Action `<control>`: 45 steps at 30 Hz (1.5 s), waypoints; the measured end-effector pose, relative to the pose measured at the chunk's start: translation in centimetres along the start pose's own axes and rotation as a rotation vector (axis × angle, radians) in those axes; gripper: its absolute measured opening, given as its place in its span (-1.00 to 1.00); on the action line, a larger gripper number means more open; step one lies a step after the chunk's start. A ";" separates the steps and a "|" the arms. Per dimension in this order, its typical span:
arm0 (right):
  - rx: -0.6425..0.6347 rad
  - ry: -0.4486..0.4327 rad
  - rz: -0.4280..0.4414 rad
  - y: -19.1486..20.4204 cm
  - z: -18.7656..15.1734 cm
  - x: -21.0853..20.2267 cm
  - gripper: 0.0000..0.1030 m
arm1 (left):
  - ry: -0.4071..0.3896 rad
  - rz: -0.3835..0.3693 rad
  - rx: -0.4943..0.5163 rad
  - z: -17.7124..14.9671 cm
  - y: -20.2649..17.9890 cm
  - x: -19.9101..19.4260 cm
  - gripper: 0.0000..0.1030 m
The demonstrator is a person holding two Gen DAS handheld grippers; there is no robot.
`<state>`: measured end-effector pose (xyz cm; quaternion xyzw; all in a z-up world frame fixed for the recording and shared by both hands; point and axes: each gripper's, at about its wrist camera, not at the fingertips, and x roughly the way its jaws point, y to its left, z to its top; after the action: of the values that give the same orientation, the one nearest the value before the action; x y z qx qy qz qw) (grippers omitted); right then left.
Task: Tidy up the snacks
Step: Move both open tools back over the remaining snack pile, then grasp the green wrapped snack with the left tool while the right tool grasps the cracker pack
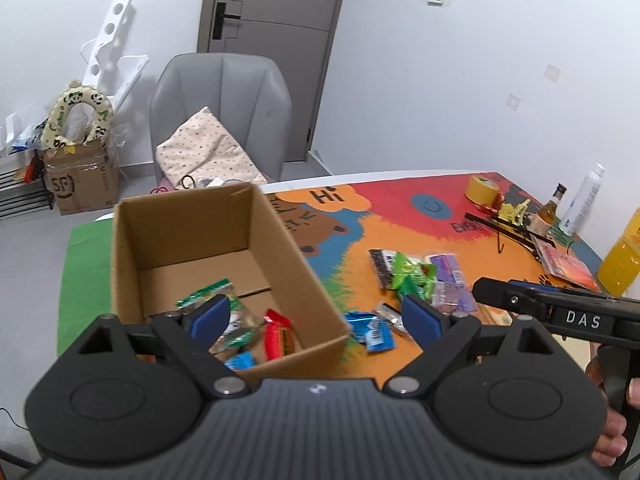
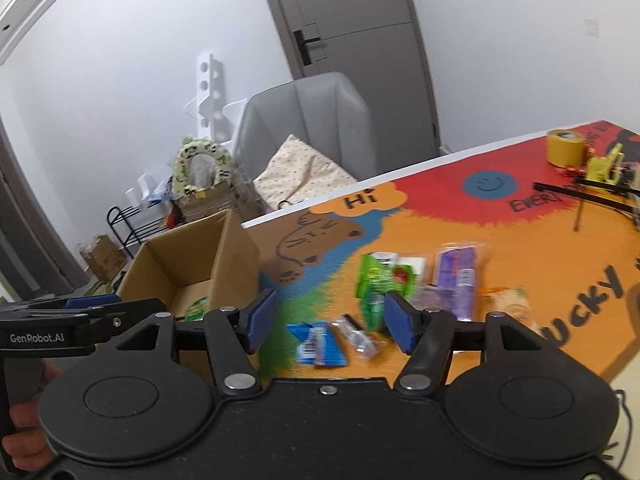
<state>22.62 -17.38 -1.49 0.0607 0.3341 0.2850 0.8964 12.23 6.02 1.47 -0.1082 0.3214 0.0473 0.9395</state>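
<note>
1. On the colourful surface (image 1: 400, 208), an open cardboard box (image 1: 312, 280) stands at about 9 o'clock from the loose snacks, its near right corner just beside a blue packet (image 1: 370, 330).
2. Inside the box lie a green-and-white packet (image 1: 204, 294), a red packet (image 1: 278, 338) and a small blue one (image 1: 242, 360), all on the box floor toward the near wall.
3. Outside the box, from the blue packet toward 1 o'clock, sit a clear wrapper (image 1: 390, 316), green packets (image 1: 412, 276), a dark bar (image 1: 380, 266) and purple packets (image 1: 450, 282), bunched close together, some overlapping.
4. Left hand-held gripper (image 1: 316, 316): jaws spread wide, nothing between the blue pads (image 1: 212, 316); it hovers over the box's near right corner, one pad above the box contents, the other above the loose snacks.
5. Right hand-held gripper (image 2: 330, 322): jaws also spread wide and empty, hanging above the blue packet (image 2: 318, 344) and clear wrapper (image 2: 358, 336), with the green packets (image 2: 378, 284) just beyond at 12 o'clock. That view is motion-blurred.
6. In the left view, the right hand-held gripper (image 1: 486, 290) reaches in from 3 o'clock beside the purple packets.
7. Toward the far right of the surface stand a tape roll (image 1: 482, 190), a brown bottle (image 1: 548, 210), a white bottle (image 1: 582, 200) and an orange bottle (image 1: 624, 256).
8. Beyond the surface, a grey chair (image 1: 224, 96) holds a dotted cushion (image 1: 208, 152).
</note>
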 end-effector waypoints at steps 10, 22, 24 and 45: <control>0.066 -0.023 -0.082 -4.9 -0.7 -1.5 0.18 | 0.007 -0.078 0.027 -0.1 -4.4 1.3 0.78; 0.115 -0.011 -0.150 -9.0 -2.1 -1.0 0.18 | 0.025 -0.137 0.066 -0.7 -8.0 3.9 0.76; 0.122 -0.006 -0.156 -9.6 -2.3 -0.6 0.18 | 0.030 -0.145 0.067 -0.8 -8.3 4.5 0.75; 0.111 0.058 -0.176 -11.6 -3.2 4.2 0.17 | 0.119 -0.121 0.011 -1.1 -9.1 12.9 0.03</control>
<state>28.67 -24.98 -9.80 0.0725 0.3795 0.1877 0.9031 23.25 -2.86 -5.73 -0.1248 0.3698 -0.0179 0.9205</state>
